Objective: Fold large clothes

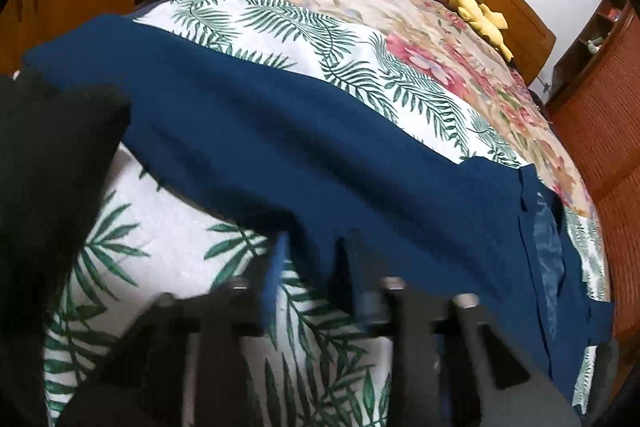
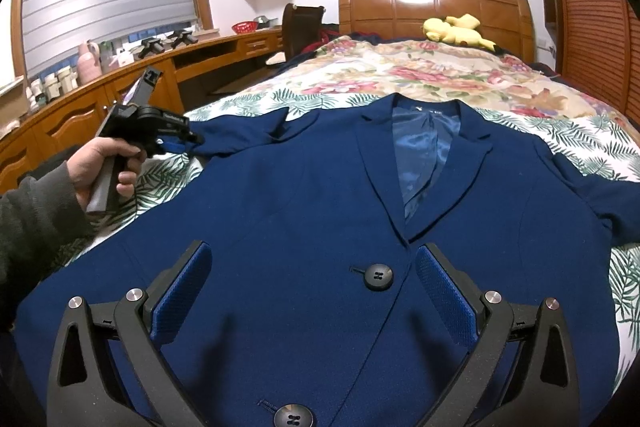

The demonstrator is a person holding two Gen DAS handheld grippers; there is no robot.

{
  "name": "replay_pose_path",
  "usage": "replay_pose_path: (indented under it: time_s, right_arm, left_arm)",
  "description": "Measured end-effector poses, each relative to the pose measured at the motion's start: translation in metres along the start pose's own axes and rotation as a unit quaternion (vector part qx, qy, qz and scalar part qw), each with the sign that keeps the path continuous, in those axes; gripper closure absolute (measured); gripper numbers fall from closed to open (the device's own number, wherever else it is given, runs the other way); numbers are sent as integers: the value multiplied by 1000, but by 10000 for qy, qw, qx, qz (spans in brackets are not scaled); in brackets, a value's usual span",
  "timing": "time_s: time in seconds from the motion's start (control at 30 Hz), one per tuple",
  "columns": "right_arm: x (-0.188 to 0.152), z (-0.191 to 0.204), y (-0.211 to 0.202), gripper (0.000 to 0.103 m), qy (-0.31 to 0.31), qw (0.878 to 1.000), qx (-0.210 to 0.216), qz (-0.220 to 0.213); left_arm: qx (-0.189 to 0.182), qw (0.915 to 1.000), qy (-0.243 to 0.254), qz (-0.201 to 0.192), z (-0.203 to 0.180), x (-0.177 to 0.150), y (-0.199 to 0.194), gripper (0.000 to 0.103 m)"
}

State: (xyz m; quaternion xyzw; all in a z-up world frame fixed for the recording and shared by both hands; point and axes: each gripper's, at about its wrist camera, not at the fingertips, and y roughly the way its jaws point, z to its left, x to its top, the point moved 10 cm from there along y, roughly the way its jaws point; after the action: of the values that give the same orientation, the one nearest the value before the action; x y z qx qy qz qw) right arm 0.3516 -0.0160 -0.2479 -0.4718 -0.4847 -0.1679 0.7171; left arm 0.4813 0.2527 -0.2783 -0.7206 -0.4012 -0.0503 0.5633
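Note:
A navy blue jacket (image 2: 300, 207) lies face up and spread flat on the bed, collar toward the headboard, with two black buttons (image 2: 377, 277) down its front. My right gripper (image 2: 314, 247) hovers open just over the jacket's front, one blue pad on each side of the upper button, nothing between its fingers. A hand holds my left gripper (image 2: 192, 143) at the end of the jacket's left sleeve (image 2: 240, 135). In the left wrist view, which is blurred, the left gripper (image 1: 310, 259) is shut on the blue sleeve cloth (image 1: 300, 147).
The bed has a leaf-and-flower bedspread (image 2: 400, 75) and a wooden headboard (image 2: 436, 7) with a yellow plush toy (image 2: 456, 29) in front of it. A wooden desk (image 2: 120, 95) runs along the left, louvered wooden doors (image 2: 588, 27) along the right.

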Motion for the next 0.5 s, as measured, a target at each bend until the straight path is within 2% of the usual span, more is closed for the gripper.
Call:
replay_pose_path:
  time_s: [0.03, 0.07, 0.2, 0.33, 0.5]
  right_arm:
    - [0, 0, 0, 0, -9, 10000, -4, 6]
    - [0, 0, 0, 0, -5, 10000, 0, 4]
    - [1, -1, -1, 0, -4, 10000, 0, -32]
    - [4, 0, -6, 0, 33, 9999, 19, -162]
    - [12, -6, -22, 0, -30, 9995, -105, -300]
  left_arm:
    - [-27, 10000, 69, 6, -3, 1, -1, 102]
    - [5, 9998, 184, -44, -7, 2, -4, 103]
    - [161, 9972, 668, -297, -33, 8, -20, 103]
    - [20, 9948, 917, -439, -64, 11, -44, 103]
    - [-136, 9848, 1620, -609, -125, -2, -85, 103]
